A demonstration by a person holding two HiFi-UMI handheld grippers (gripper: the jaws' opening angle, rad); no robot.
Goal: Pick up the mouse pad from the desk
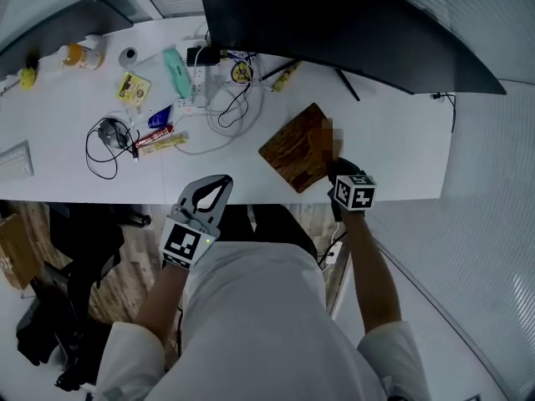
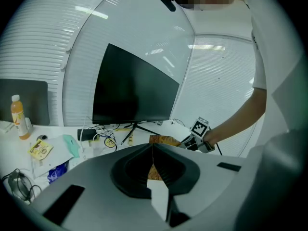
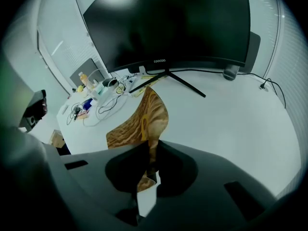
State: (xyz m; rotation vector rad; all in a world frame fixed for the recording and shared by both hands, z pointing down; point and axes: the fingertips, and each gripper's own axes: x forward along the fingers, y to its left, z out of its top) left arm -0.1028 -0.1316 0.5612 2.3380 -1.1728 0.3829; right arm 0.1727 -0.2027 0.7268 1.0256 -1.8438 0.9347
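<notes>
The wood-grain mouse pad (image 1: 298, 147) is at the front right of the white desk (image 1: 393, 140), with its near right corner lifted. My right gripper (image 1: 337, 170) is shut on that corner, pointing steeply down. In the right gripper view the mouse pad (image 3: 144, 117) curves up away from the desk, and its edge is pinched where the right gripper (image 3: 148, 147) closes. My left gripper (image 1: 221, 184) hovers at the desk's front edge, left of the pad. It is shut with nothing in it, and its jaws meet at the left gripper (image 2: 153, 146) tip. From there the pad (image 2: 162, 139) shows beyond.
A large dark monitor (image 1: 334, 15) on a thin stand spans the back. Cables (image 1: 224, 107), snack packets (image 1: 157, 139), a coiled black lead (image 1: 107, 136), an orange bottle (image 1: 82, 55) and a keyboard corner (image 1: 15, 161) lie on the desk's left half.
</notes>
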